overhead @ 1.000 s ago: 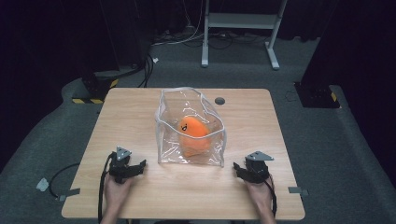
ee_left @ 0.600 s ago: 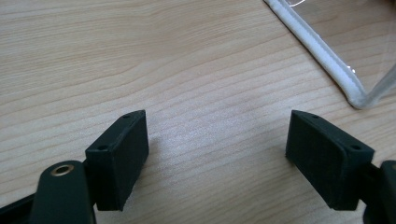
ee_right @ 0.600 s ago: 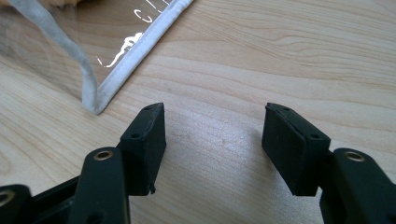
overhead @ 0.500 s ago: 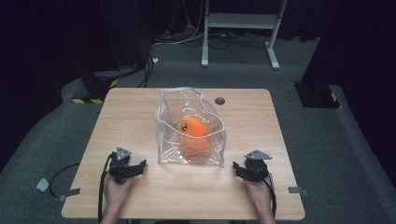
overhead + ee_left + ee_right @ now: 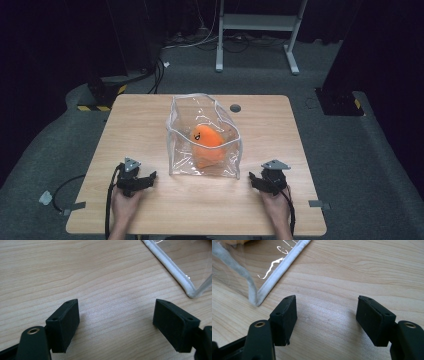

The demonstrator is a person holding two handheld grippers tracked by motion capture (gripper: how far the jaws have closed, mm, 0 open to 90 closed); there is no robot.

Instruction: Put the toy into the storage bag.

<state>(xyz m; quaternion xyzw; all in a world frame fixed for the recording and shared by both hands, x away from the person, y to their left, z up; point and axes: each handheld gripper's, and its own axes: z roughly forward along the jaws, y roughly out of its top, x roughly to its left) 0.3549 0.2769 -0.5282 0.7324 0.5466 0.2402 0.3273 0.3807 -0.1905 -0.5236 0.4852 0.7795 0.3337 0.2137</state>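
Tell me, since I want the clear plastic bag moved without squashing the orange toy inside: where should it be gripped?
Probably the clear plastic bag is best taken by its white-trimmed upper rim, coming from above at the near side. The rim stands open and upright, stiffer than the thin walls, and sits clear of the orange plush toy.

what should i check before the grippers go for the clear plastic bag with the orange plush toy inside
1. Left gripper open, nothing between its jaws: ok.
2. Right gripper jaws have just been opening, nothing between them: ok.
3. Clear plastic bag with white trim upright, mouth open: ok.
4. Orange plush toy inside the bag: ok.
5. Both grippers apart from the bag, one at each near corner: ok.
6. How stiff the bag walls are: cannot tell.
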